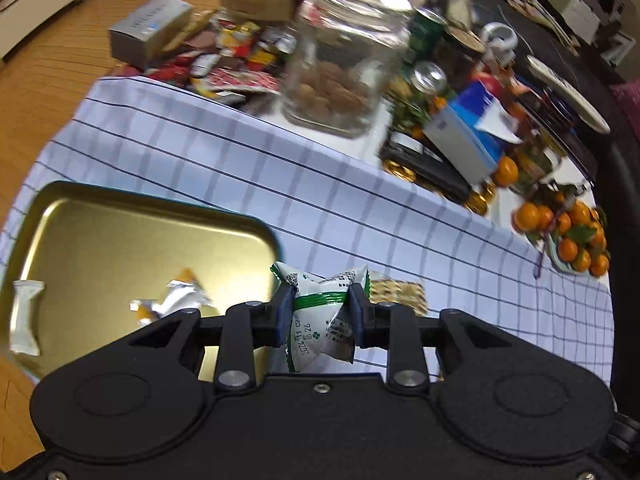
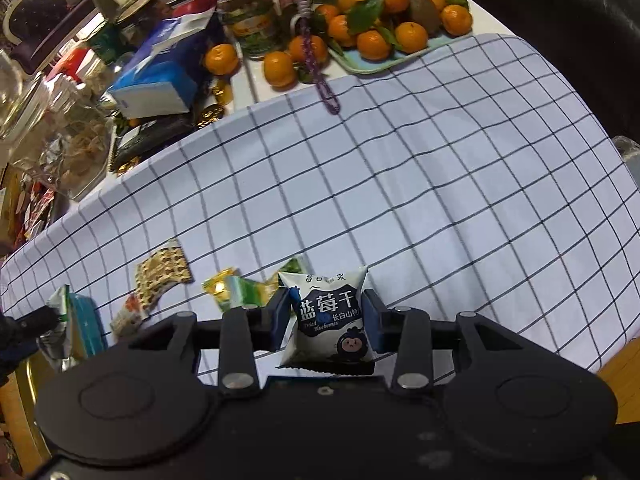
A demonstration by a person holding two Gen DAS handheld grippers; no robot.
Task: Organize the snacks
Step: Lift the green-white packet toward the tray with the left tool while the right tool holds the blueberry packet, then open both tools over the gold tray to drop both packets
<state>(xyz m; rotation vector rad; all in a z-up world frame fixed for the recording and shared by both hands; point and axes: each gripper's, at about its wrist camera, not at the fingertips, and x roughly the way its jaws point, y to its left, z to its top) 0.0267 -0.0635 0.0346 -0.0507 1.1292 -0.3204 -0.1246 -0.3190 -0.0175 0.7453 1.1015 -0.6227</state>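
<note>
I see gold tin [image 1: 120, 224] at lower left w/ three wrapped snacks inside. Glass jar [image 1: 340, 64], upper centre, holds brown pieces. My left gripper [image 1: 320, 308] is clamped on green-white packet [image 1: 320, 312]; right gripper [image 2: 326, 316] is clamped on blueberry packet [image 2: 330, 316], both at bottom centre.

Bright indoor light, strong fisheye bending in both views

The glass jar [image 1: 340, 52] and far clutter are smeared by motion blur; the gold tin [image 1: 120, 232] shows soft glare; the checked cloth [image 2: 400, 184] lines curve near edges.
</note>
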